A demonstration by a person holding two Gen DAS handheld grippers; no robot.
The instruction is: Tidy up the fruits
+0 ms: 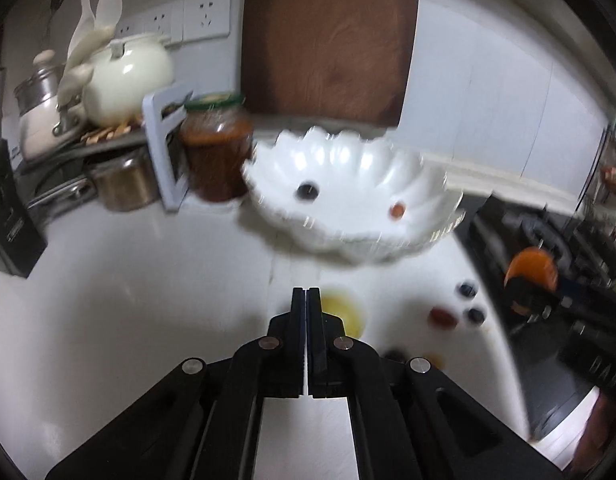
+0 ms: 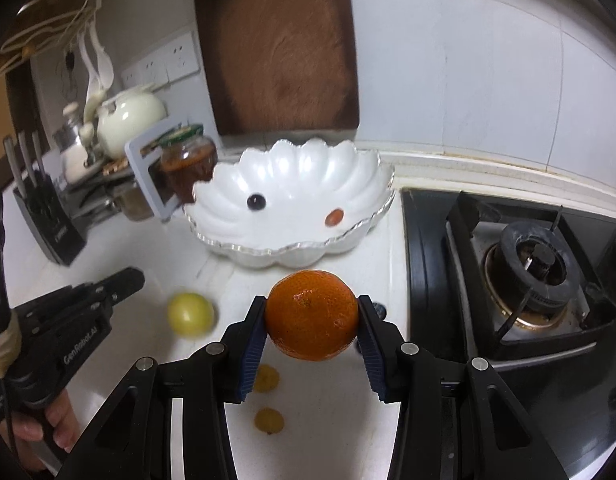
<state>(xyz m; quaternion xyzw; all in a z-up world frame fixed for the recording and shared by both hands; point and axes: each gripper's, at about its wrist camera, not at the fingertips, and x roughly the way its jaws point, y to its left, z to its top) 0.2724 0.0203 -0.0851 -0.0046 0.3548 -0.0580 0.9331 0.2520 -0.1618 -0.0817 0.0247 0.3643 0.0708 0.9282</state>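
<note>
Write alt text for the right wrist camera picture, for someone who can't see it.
The right gripper grips an orange above a white counter, in front of a scalloped white bowl holding two small fruits. A yellow fruit lies left, beside the shut left gripper; a gas burner sits right.

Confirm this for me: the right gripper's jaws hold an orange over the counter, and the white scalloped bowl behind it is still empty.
Not quite. The right gripper does hold the orange in its jaws above the counter, but the white scalloped bowl is not empty: the right wrist view shows a dark round fruit and a small reddish fruit already in it.
</note>
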